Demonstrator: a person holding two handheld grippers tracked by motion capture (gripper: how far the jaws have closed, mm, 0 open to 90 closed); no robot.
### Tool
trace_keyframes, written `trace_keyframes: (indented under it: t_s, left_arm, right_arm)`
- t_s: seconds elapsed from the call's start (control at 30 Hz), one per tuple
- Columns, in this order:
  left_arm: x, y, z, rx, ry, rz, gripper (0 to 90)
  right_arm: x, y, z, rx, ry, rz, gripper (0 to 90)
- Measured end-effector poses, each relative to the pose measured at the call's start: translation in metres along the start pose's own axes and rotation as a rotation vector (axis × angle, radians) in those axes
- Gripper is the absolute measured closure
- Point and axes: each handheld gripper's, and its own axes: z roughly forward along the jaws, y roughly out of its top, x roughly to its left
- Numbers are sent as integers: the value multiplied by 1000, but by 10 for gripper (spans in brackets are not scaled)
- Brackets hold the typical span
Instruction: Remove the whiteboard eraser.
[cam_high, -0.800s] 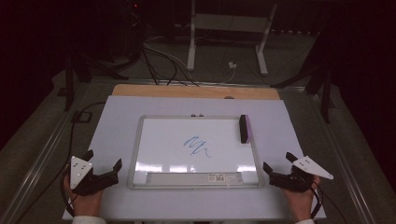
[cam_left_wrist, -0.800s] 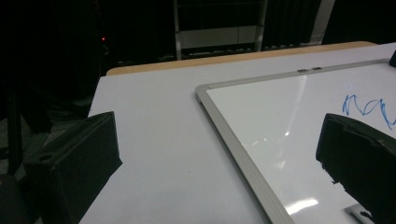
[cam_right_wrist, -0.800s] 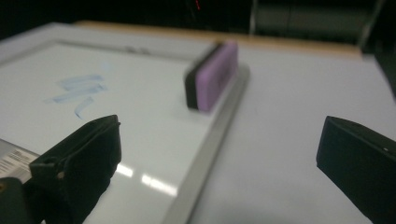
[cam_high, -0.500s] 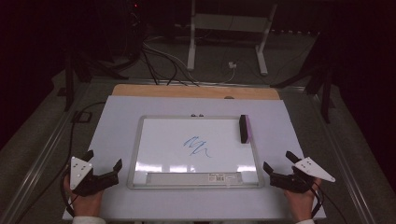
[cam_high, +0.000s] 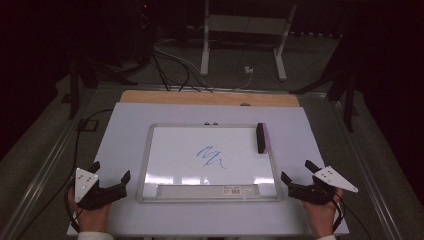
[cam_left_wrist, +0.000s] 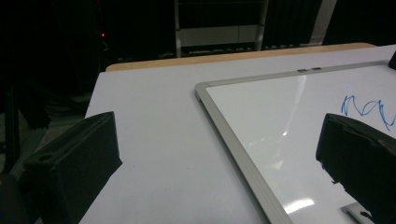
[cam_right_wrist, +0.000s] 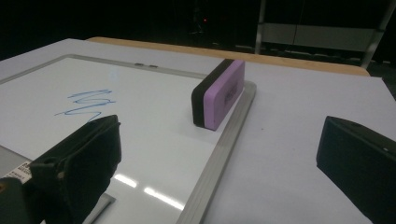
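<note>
Two open grippers flank a whiteboard (cam_high: 165, 150) with a blue scribble (cam_high: 210, 156).
Left gripper (cam_high: 111, 180) and right gripper (cam_high: 295, 175), jaws wide, hold nothing; likely next: grasping the eraser (cam_high: 262, 138).

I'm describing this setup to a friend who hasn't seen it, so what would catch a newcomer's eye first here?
A framed whiteboard lies flat at the middle of the white table, with a blue scribble near its centre. A purple and black eraser stands on edge at the board's right side. The left gripper and right gripper rest at the near corners, jaws open and holding nothing.
</note>
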Motion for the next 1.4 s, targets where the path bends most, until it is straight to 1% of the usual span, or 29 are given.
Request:
trace_keyframes:
  t_s: [0.07, 0.1, 0.23, 0.33, 0.37, 0.43, 0.6, 0.73, 0.8, 0.83, 0.87, 1.03, 1.4]
  left_arm:
    - [0, -1, 0, 0, 2, -6, 4]
    - [0, -1, 0, 1, 3, -8, 4]
    - [-1, -2, 2, 14, 10, -5, 4]
    - [-2, -3, 3, 24, 9, -1, 4]
    - [-3, -2, 4, 29, 16, 1, 4]
    - [-3, -2, 4, 28, 21, 1, 4]
    - [-2, -2, 2, 21, 20, -5, 4]
    - [-3, -2, 3, 25, 16, 0, 4]
    - [-4, -3, 4, 25, 14, 1, 4]
    - [-4, -3, 4, 30, 13, 6, 4]
    - [-5, -3, 5, 29, 11, 8, 4]
    - [-7, -3, 5, 30, 4, 17, 4]
    - [-8, -4, 6, 20, -5, 19, 4]
  right_arm:
    - [1, 1, 0, -2, 1, -2, 3]
    - [2, 5, 1, -1, 11, -8, 3]
    - [5, 15, 3, -3, 20, -28, 3]
    - [5, 21, 4, -11, 22, -20, 3]
    - [4, 23, 5, -11, 23, -17, 3]
    - [3, 26, 8, -4, 25, -5, 3]
    - [2, 32, 14, 15, 22, -8, 3]
    - [1, 38, 20, 28, 16, -7, 3]
    - [-1, 43, 26, 38, 14, 2, 3]
    - [-1, 43, 26, 38, 14, 2, 3]
    - [-2, 46, 30, 44, 23, 12, 3]
    - [-3, 54, 40, 54, 22, 20, 3]
    - [-4, 64, 57, 83, 21, 9, 3]
